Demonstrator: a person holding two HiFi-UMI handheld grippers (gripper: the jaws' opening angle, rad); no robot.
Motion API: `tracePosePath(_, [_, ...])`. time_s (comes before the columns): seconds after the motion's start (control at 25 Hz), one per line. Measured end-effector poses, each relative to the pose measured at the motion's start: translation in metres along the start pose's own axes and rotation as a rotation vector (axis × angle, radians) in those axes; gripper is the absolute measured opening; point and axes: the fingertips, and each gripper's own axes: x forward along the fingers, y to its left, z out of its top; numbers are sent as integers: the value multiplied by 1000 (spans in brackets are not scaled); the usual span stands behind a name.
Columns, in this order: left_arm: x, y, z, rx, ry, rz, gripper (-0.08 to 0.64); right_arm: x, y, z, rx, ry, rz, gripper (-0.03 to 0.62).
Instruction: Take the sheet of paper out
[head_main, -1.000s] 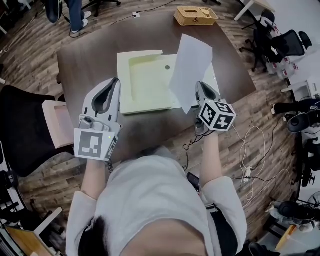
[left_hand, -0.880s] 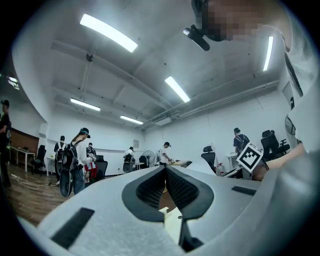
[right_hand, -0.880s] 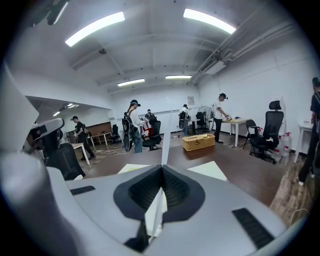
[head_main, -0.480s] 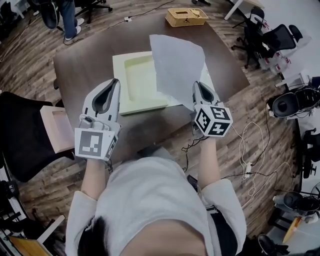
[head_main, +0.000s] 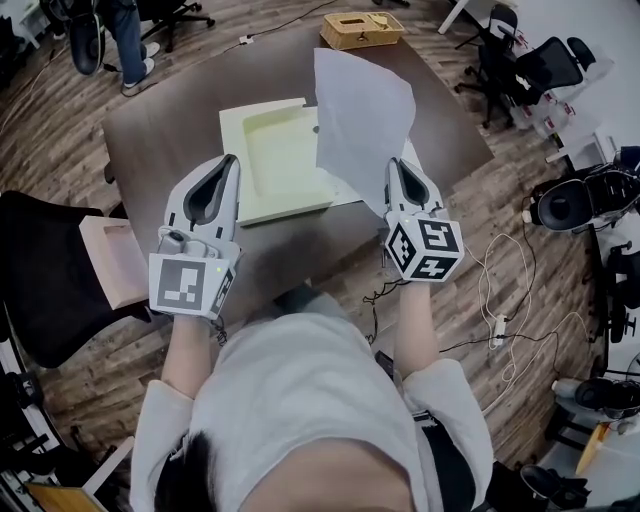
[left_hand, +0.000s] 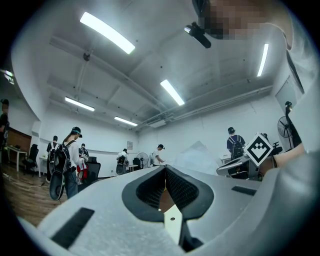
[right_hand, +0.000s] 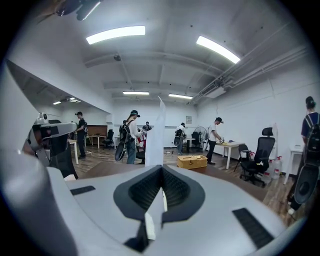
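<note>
- One sheet of paper (head_main: 362, 125): white, blank, slightly curled, upright above the right half of the table (head_main: 170, 130).
- Right gripper (head_main: 400, 168) pinches its near bottom corner.
- Left gripper (head_main: 227, 162): jaws pressed together, empty.
- One pale yellow folder (head_main: 275, 160) lies open beneath.

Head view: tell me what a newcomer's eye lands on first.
A white sheet of paper stands up in the air at centre, pinched at its lower edge by the right gripper. Beneath it a pale yellow document case lies open on the dark brown table.
</note>
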Motion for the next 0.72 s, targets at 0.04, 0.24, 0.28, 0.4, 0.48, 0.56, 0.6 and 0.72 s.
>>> tracePosePath(0.04, [0,0,1,0,-1,-2,9,-2,0,2,-5,-7,-7,14])
tracePosePath(0.24, [-4,-2,3,1,-2,-10,9,-14,2,10,-21,-41,-44,14])
tracePosePath(0.28, [-5,-2,4,1,-3,-12,9,-16,2,12,-23,-48,-51,14])
tracePosePath(0.4, [-8,0,3,-1,-6,-17,9,-22,5,15,-27,-70,-72,14])
tracePosePath(0.48, [-9,1,2,-2,-9,-21,9,-26,7,16,-34,-83,-85,14])
tracePosePath(0.56, [-12,0,2,-3,-12,-24,9,-31,10,18,-45,-96,-96,14])
tracePosePath(0.6, [-13,0,3,-4,-12,-25,9,-34,11,19,-52,-101,-100,14])
tracePosePath(0.72, [-15,0,4,-5,-15,-29,9,-41,15,23,-69,-117,-114,14])
